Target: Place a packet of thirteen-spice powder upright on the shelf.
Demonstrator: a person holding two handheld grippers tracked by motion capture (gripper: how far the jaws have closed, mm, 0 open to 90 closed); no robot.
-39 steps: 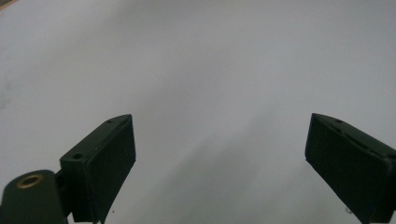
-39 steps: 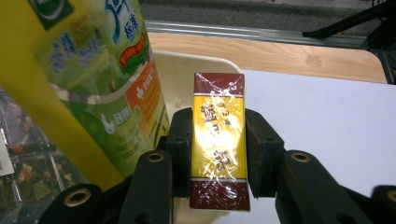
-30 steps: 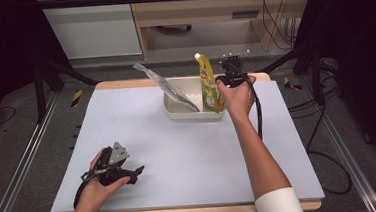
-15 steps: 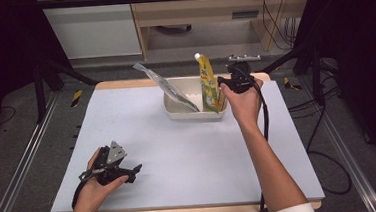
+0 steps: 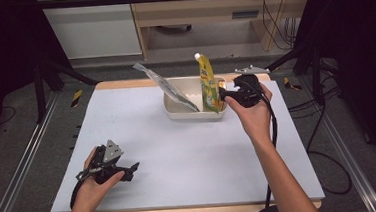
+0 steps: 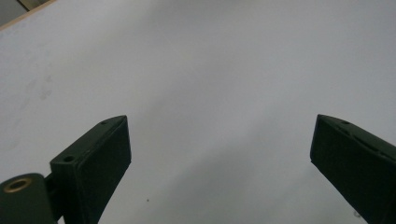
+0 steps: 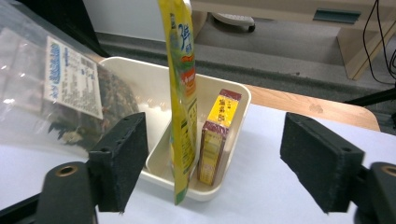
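Note:
A white tray (image 5: 192,116) stands at the far middle of the table. Against its right end leans a tall yellow pouch (image 5: 207,82), upright. A clear bag (image 5: 167,87) of dark contents slants out over the tray's left side. In the right gripper view, a small red and yellow box (image 7: 217,135) stands in the tray (image 7: 159,172) beside the pouch (image 7: 182,93). My right gripper (image 5: 224,94) hovers just right of the tray, pointed at it. It is open; its jaws have just been opening and nothing is pressed between them. My left gripper (image 5: 130,170) rests open near the front left.
The pale table top (image 5: 190,161) is bare between my two hands. Its wooden back edge (image 5: 124,84) lies behind the tray. Metal rails (image 5: 24,162) run along both sides of the table, and cables (image 5: 324,141) hang at the right.
My right hand has drawn back from the tray's right end, to the right and nearer the person. The left hand has stayed where it was.

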